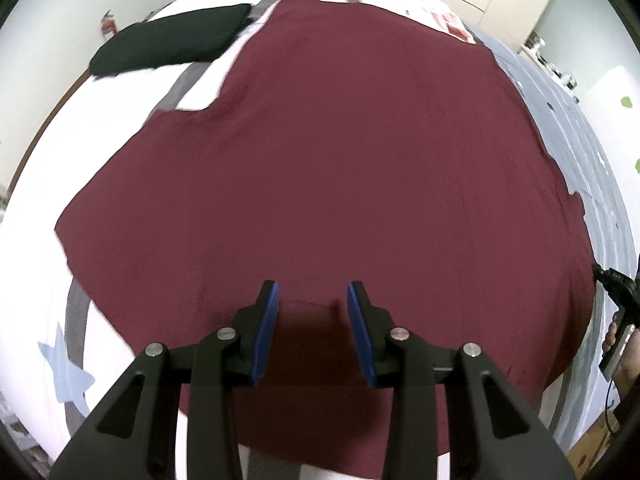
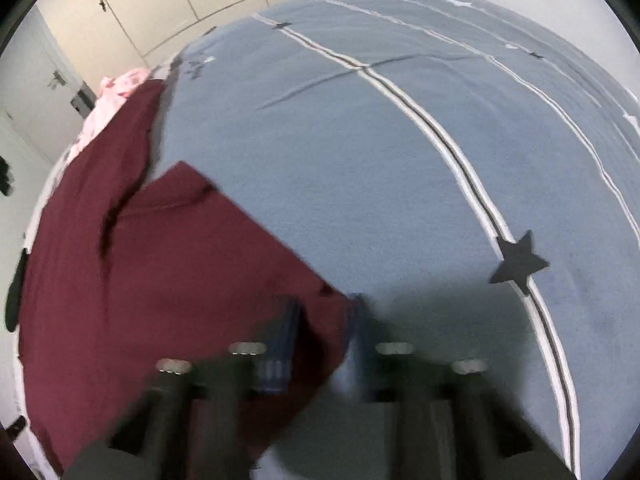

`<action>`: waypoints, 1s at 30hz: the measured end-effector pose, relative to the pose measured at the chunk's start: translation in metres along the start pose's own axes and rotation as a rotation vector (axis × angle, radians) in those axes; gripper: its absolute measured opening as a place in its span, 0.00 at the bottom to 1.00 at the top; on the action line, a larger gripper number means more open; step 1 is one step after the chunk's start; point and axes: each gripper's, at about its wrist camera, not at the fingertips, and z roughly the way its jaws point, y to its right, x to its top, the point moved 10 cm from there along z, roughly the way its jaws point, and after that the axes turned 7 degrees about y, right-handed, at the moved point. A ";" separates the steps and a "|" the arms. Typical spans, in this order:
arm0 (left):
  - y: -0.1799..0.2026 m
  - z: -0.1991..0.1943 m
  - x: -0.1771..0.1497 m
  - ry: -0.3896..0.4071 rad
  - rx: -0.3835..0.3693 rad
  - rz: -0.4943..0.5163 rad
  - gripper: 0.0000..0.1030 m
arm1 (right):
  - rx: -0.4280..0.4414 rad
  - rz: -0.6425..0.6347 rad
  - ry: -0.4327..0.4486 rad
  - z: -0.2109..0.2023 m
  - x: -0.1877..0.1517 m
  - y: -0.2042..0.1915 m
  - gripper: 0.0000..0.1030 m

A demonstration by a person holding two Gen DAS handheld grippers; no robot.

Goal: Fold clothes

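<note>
A maroon shirt [image 1: 320, 184] lies spread flat on the bed [image 2: 400, 152], its long axis running near to far. The left gripper [image 1: 313, 320] hovers over its near hem, blue pads apart on nothing. The right gripper [image 2: 326, 332] is blurred, fingers together at the shirt's right sleeve. Cream wardrobe doors [image 2: 168, 4] stand beyond.

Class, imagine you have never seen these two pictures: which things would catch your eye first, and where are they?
The big maroon garment dominates, spread flat across the bed and filling the left wrist view. A black folded cloth lies beyond it at upper left. In the right wrist view, blue-grey bedding with a dark star stretches right of the garment's sleeve.
</note>
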 end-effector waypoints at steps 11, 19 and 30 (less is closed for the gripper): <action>-0.121 -0.037 -0.006 0.030 0.013 -0.162 0.31 | 0.124 -0.222 0.172 -0.113 0.024 -0.166 0.04; -0.236 -0.073 0.003 0.072 0.026 -0.214 0.31 | 0.454 -0.460 0.112 -0.173 -0.058 -0.458 0.04; -0.327 -0.071 -0.002 0.077 0.024 -0.323 0.31 | 0.708 -0.578 -0.275 -0.130 -0.285 -0.711 0.11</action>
